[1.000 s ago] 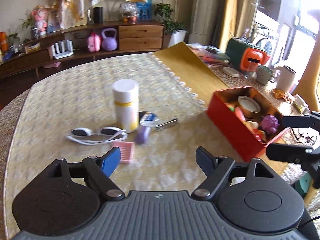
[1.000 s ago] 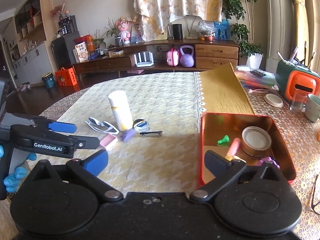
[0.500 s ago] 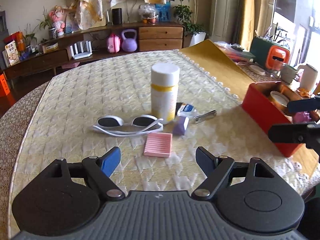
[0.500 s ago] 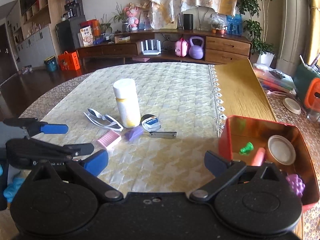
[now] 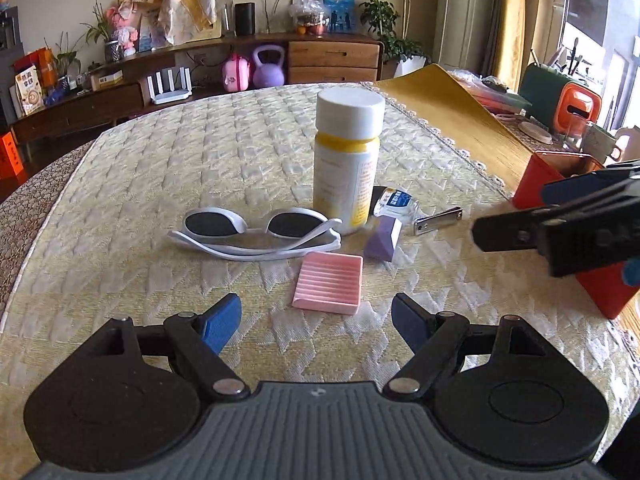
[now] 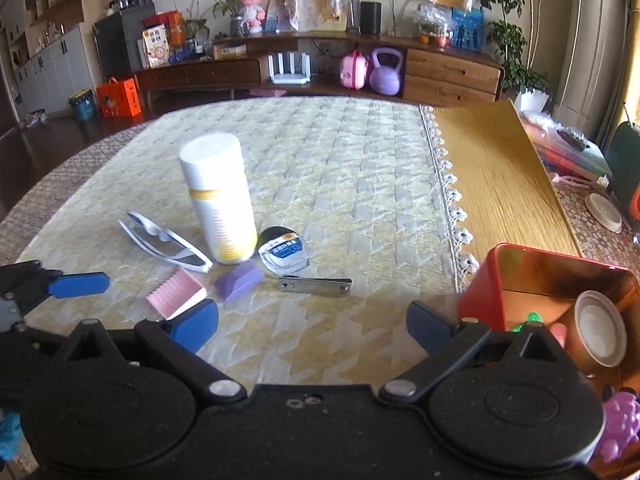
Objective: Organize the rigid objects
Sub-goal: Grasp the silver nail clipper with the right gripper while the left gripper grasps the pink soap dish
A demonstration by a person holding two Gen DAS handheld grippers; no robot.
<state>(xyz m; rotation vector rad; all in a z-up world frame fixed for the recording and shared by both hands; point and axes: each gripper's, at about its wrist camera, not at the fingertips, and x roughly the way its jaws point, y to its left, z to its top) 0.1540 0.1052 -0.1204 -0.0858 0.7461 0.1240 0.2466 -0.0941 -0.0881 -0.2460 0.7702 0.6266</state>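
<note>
A cluster of small things lies on the cream tablecloth: a white bottle with a yellow band (image 5: 347, 162) (image 6: 218, 204), white sunglasses (image 5: 256, 232) (image 6: 164, 242), a pink ridged tray (image 5: 329, 282) (image 6: 176, 293), a purple block (image 5: 383, 238) (image 6: 239, 279), a round tape measure (image 5: 394, 201) (image 6: 283, 249) and a metal nail clipper (image 5: 437, 219) (image 6: 315, 285). My left gripper (image 5: 316, 320) stands open just short of the pink tray, nothing between its fingers. My right gripper (image 6: 312, 320) is open too, low over the cloth near the clipper. The red tin (image 6: 480, 284) (image 5: 536, 176) sits to the right.
The red tin holds a tape roll (image 6: 598, 328), a green piece (image 6: 530, 318) and purple toy grapes (image 6: 620, 428). A wooden mat (image 6: 496, 176) lies beyond the lace edge. Cups and an orange appliance (image 5: 576, 108) stand at the far right. A sideboard (image 6: 400, 68) runs along the back.
Both grippers have sunk and come closer to the cluster, which now looks larger. The right gripper has shifted left, away from the red tin. Both stayed open.
</note>
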